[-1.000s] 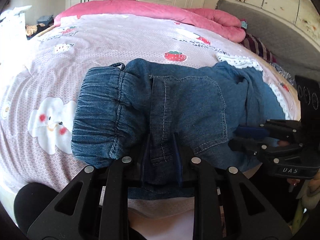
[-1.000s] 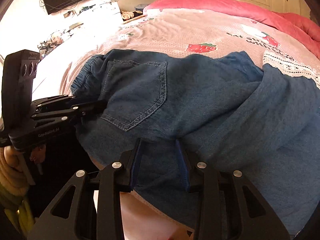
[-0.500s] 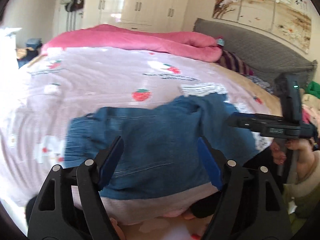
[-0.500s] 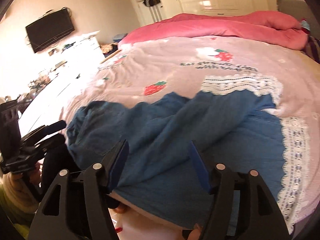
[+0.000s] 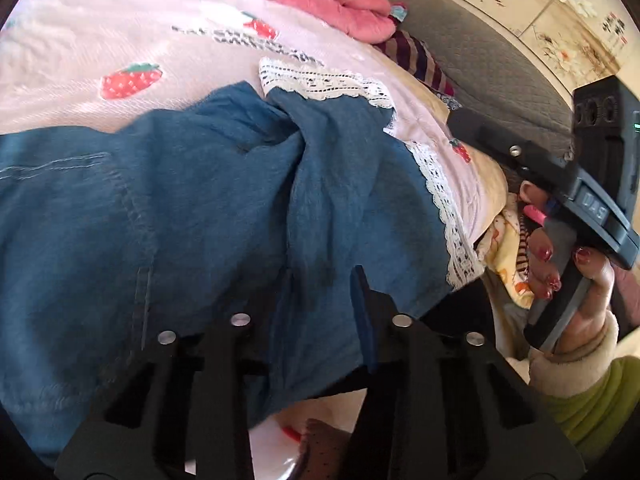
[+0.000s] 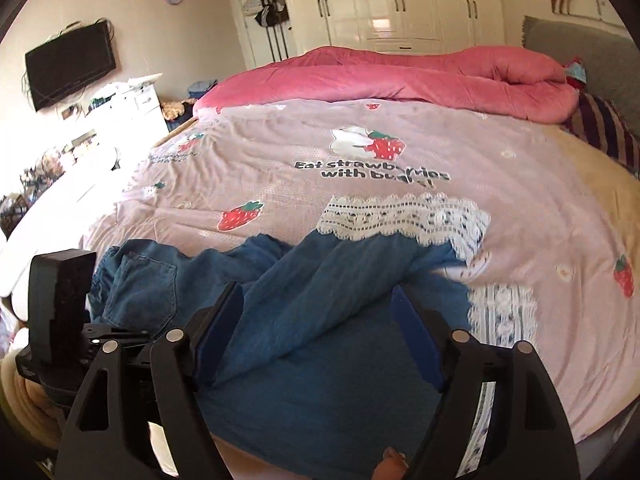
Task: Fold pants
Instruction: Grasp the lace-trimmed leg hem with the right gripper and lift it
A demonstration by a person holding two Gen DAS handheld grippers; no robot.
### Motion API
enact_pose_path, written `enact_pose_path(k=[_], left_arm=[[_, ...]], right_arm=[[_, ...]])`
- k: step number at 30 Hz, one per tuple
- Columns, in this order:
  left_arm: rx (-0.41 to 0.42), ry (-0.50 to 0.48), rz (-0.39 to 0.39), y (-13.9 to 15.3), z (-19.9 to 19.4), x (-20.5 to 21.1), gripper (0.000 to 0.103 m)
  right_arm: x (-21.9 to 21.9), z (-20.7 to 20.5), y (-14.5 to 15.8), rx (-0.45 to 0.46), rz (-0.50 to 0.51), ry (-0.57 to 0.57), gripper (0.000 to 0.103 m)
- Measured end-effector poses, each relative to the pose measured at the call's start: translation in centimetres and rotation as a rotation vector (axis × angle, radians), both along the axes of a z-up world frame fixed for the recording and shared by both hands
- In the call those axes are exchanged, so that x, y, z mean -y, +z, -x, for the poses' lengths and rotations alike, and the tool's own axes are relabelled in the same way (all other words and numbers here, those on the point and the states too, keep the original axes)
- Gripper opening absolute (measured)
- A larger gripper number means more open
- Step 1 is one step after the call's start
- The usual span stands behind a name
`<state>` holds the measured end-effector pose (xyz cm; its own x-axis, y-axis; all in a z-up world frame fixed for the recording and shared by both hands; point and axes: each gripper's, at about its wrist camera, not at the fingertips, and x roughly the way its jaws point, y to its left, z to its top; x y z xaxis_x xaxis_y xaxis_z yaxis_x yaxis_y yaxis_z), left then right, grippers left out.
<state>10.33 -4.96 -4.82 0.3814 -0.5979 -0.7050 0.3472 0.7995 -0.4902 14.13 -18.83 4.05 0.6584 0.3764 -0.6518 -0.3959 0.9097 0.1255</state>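
Observation:
Blue denim pants (image 5: 192, 208) with white lace cuffs (image 6: 404, 216) lie crumpled on the pink strawberry bedsheet near the bed's front edge. My left gripper (image 5: 320, 312) is down at the front hem of a leg, its jaws narrowed around a fold of denim. My right gripper (image 6: 324, 336) is open and empty, held above the pants' legs (image 6: 320, 280). The right gripper's body also shows in the left wrist view (image 5: 560, 176), off the bed's right side. The left gripper's body shows at the lower left of the right wrist view (image 6: 60, 320).
A pink duvet (image 6: 400, 76) lies along the far side of the bed. A striped cushion (image 6: 604, 132) and grey headboard (image 6: 580, 48) are at the right. A white dresser (image 6: 100, 128) and a wall TV (image 6: 72, 64) stand at the left.
Both grippers let go of the pants and pulled back. The left one then moved right, dropped to the leg hem and narrowed on the denim. The right one stays open and raised.

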Motion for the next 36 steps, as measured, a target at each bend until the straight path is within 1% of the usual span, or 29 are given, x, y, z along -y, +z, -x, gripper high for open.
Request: enact_pose_path(k=[2,3,4,6,7,10,12,14,17,19,21,22,23,24,26,27,31,33,35,36], left_arm=[[0.005,0.009,-0.003,-0.2,-0.8,0.3,0.021],[0.011,0.011,-0.002,-0.2,-1.0,0.3,0.015],[0.020,0.011,0.004,-0.1,-1.2,0.2,0.012],[0.038,0.006,0.027,-0.2,-1.8,0.3,0.010],[0.042,-0.002,0.042,-0.4,-2.0,0.3,0.006],[0.050,-0.029,0.074,-0.6,-1.7,0.2,0.005],[0.053,-0.037,0.086,-0.7,-1.7,0.2,0.005],[0.058,-0.048,0.097,-0.8,-1.7,0.4,0.004],[0.062,-0.063,0.103,-0.9,-1.7,0.7,0.003],[0.077,-0.070,0.098,-0.8,-1.6,0.8,0.003],[0.091,-0.074,0.091,-0.7,-1.6,0.9,0.003],[0.095,-0.078,0.092,-0.7,-1.6,1.0,0.003],[0.098,-0.080,0.089,-0.7,-1.6,1.0,0.003],[0.101,-0.078,0.084,-0.8,-1.6,1.1,0.003],[0.101,-0.074,0.080,-0.9,-1.7,1.0,0.003],[0.098,-0.072,0.079,-0.9,-1.7,0.9,0.003],[0.112,-0.068,0.057,-0.6,-1.4,0.7,0.003],[0.124,-0.062,0.047,-0.6,-1.4,0.5,0.002],[0.131,-0.062,0.047,-0.5,-1.3,0.3,0.002],[0.136,-0.062,0.044,-0.4,-1.2,0.2,0.002]], right_arm=[[-0.8,-1.2,0.2,-0.006,0.020,0.034,0.076],[-1.3,-1.9,0.2,-0.012,0.036,0.045,0.076],[-2.1,-3.1,0.0,-0.025,0.066,0.067,0.076],[-3.4,-4.9,-0.3,-0.036,0.119,0.078,0.076],[-4.4,-6.3,-0.6,-0.055,0.152,0.095,0.076],[-6.4,-9.7,-1.3,-0.087,0.221,0.117,0.076],[-7.9,-12.3,-2.1,-0.115,0.283,0.109,0.076],[-9.4,-15.0,-3.3,-0.172,0.327,0.132,0.076],[-10.8,-18.3,-5.2,-0.252,0.403,0.120,0.076],[-11.6,-19.8,-6.3,-0.288,0.462,0.119,0.076],[-12.1,-20.7,-7.3,-0.334,0.506,0.133,0.069],[-12.3,-21.1,-7.7,-0.363,0.515,0.143,0.063],[-12.4,-21.4,-8.2,-0.395,0.514,0.161,0.044],[-12.5,-21.4,-8.3,-0.406,0.512,0.170,0.028],[-12.3,-21.2,-7.9,-0.404,0.483,0.184,0.016],[-11.9,-20.9,-7.4,-0.390,0.459,0.177,0.012],[-8.4,-19.1,-3.9,-0.319,0.283,0.145,0.010],[-5.2,-17.2,-1.7,-0.274,0.186,0.115,0.010],[-2.7,-15.5,0.2,-0.239,0.118,0.088,0.010],[-0.6,-14.0,1.4,-0.209,0.074,0.057,0.010]])
